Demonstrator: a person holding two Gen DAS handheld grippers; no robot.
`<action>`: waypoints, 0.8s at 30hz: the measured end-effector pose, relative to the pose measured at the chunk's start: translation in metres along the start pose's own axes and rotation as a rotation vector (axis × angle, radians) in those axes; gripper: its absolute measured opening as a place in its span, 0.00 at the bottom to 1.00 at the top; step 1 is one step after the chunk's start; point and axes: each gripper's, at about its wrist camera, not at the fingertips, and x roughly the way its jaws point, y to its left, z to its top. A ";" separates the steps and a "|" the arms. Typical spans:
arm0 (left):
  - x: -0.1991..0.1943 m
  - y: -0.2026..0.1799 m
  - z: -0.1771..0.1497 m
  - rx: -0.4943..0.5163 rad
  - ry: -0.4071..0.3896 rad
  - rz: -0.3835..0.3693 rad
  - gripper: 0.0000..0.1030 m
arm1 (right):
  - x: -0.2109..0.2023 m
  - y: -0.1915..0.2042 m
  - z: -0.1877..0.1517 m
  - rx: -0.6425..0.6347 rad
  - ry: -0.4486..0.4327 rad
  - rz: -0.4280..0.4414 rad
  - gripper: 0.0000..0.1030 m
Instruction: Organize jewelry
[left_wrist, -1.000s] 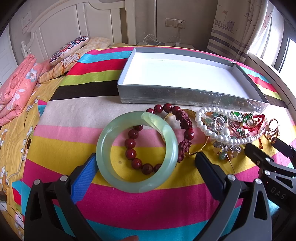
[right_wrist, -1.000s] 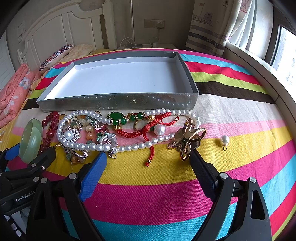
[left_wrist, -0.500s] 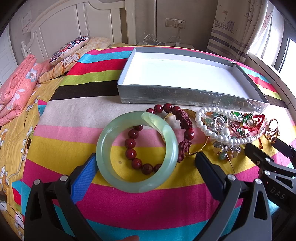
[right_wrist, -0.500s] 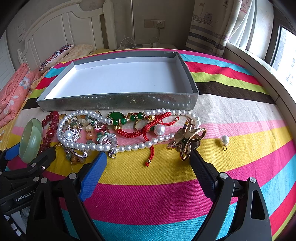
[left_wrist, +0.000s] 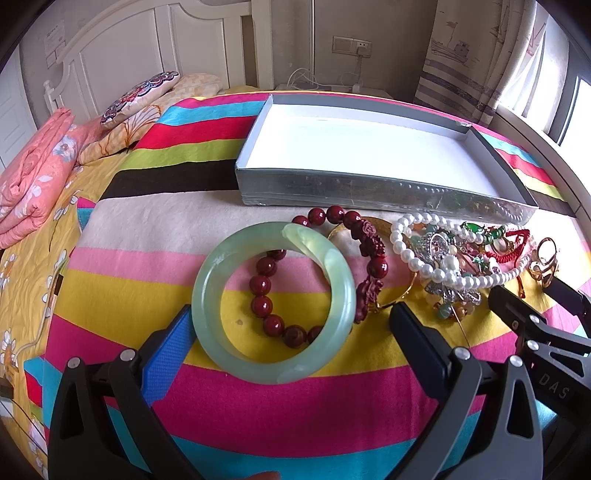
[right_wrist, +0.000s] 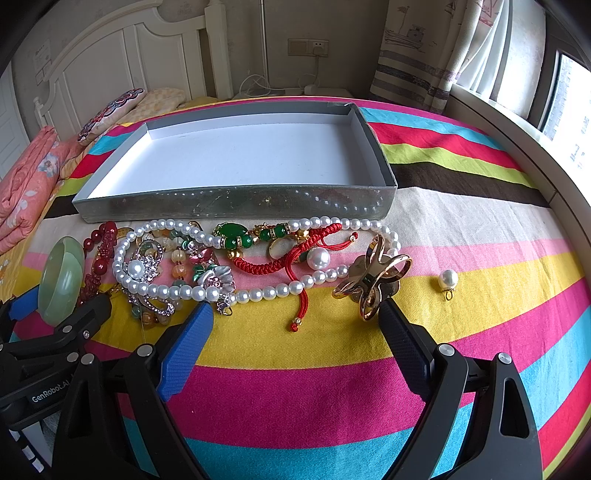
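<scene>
- Left wrist view: left tongs (left_wrist: 291, 325) spread wide, gripping nothing; the jade bangle (left_wrist: 273, 308) lies flat on the bed (left_wrist: 295, 413) between the jaws, over a red bead bracelet (left_wrist: 371, 254).
- Right wrist view alone shows a loose pearl pendant (right_wrist: 448, 279) apart from the pile.
- Right tongs (right_wrist: 295, 325) wide open, empty, near the gold clip (right_wrist: 373, 275) and pearl necklace (right_wrist: 258, 293).
- Grey box (right_wrist: 236, 206) sits behind the jewelry.

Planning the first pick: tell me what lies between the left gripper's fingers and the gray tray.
In the left wrist view, the jade bangle lies just ahead of the left gripper, overlapping the red bead bracelet; beyond that, striped cloth up to the tray.
</scene>
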 end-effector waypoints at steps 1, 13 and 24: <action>-0.001 0.001 0.000 0.000 0.000 0.000 0.98 | 0.000 0.000 0.000 0.000 0.000 0.000 0.84; -0.002 0.003 -0.003 0.006 0.001 -0.004 0.98 | 0.002 -0.002 0.000 -0.021 0.001 0.015 0.84; -0.030 0.031 -0.036 0.054 -0.015 -0.182 0.98 | -0.028 -0.027 -0.017 -0.118 0.047 0.346 0.84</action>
